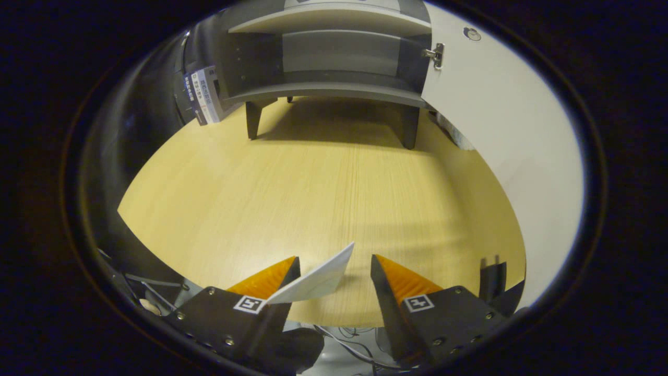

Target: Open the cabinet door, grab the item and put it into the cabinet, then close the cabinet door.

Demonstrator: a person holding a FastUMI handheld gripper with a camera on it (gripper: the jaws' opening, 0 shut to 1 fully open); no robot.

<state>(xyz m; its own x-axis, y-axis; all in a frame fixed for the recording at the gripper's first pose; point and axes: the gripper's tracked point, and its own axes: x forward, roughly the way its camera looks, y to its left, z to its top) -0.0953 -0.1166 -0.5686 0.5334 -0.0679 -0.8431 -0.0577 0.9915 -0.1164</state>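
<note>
Gripper view: gripper [334, 266] fingers spread wide. A white card [315, 279] lies between them, resting against the left finger, clear of the right. Beyond, across the wooden table [313, 177], the grey cabinet [334, 57] stands with its white door [501, 130] open; books [202, 96] beside it.

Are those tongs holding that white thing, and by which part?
Not gripped: the tongs stand open. The white card leans against the left finger at its near end, clear of the other.
</note>
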